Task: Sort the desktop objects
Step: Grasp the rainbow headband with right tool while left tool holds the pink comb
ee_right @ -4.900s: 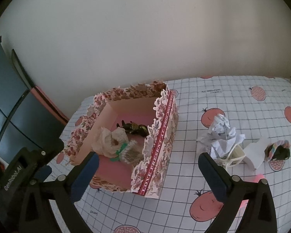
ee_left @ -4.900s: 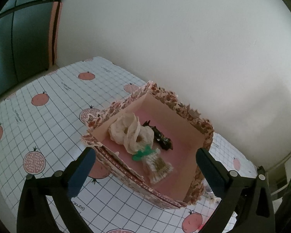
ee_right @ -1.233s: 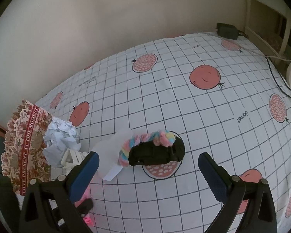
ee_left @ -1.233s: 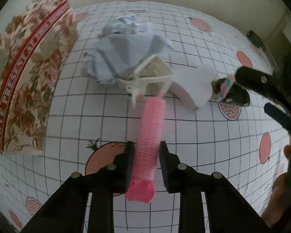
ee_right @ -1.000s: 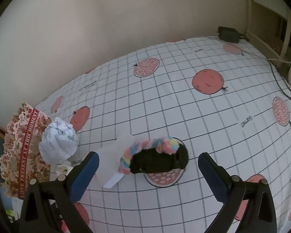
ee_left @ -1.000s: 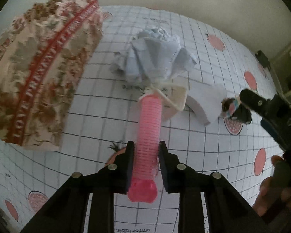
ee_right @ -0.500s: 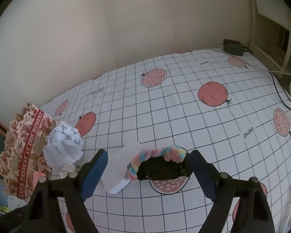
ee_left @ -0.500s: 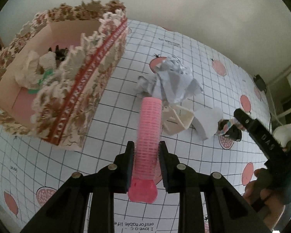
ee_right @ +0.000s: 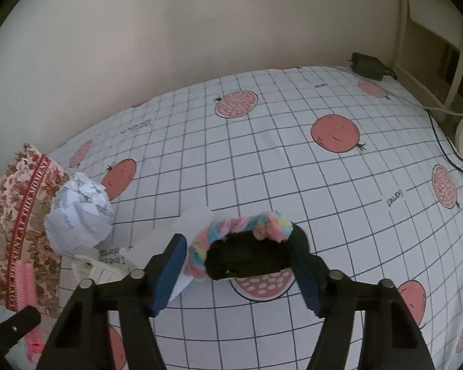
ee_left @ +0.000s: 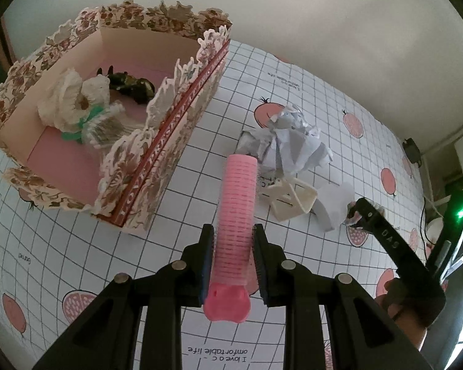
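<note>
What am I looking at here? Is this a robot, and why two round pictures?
No robot: a person holds a two-finger gripper in each hand, with a fisheye camera on each one, so each picture looks along one gripper's fingers. The left gripper clamps a pink ribbed hair roller. The right gripper is closing around a black hair clip with a pastel fluffy band; whether the pads press it yet I cannot tell. On the checked fruit-print tablecloth stand a floral cardboard box, a crumpled white paper ball and a cream plastic clip.
</note>
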The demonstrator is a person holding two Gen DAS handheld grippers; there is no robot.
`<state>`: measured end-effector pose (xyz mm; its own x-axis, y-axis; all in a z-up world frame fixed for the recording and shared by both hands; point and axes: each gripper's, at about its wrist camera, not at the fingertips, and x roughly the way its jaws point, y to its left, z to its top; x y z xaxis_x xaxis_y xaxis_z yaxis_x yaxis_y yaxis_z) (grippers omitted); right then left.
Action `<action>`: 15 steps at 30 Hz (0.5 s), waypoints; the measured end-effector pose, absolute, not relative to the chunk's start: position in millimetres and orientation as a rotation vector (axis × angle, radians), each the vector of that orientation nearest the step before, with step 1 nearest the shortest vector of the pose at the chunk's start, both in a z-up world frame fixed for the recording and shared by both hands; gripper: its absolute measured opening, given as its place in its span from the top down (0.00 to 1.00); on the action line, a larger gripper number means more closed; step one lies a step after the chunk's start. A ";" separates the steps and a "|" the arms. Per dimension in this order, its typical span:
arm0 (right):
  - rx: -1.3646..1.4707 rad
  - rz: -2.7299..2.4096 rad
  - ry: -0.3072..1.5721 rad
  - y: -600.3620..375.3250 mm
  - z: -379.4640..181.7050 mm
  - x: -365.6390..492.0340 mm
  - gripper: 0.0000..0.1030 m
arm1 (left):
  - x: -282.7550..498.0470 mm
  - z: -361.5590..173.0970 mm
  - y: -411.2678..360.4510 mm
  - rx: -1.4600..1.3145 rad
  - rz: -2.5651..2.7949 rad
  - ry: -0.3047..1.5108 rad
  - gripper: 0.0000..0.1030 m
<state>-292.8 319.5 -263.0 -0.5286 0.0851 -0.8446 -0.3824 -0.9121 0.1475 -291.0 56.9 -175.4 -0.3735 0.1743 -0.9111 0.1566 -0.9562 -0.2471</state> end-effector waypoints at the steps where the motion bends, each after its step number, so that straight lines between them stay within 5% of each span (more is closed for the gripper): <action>1: -1.352 2.486 0.465 319.9 -264.1 -292.7 0.35 | -290.7 -175.1 56.5 -1.752 2.553 -0.466 0.75; 15: -1.309 2.513 0.558 321.1 -259.7 -291.2 0.60 | -289.2 -175.0 53.8 -1.757 2.540 -0.479 0.75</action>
<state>-291.2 321.1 -259.7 -0.5636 0.0464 -0.8247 -0.3912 -0.8944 0.2170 -289.2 53.8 -175.0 -0.3679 0.1854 -0.9112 0.1592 -0.9529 -0.2581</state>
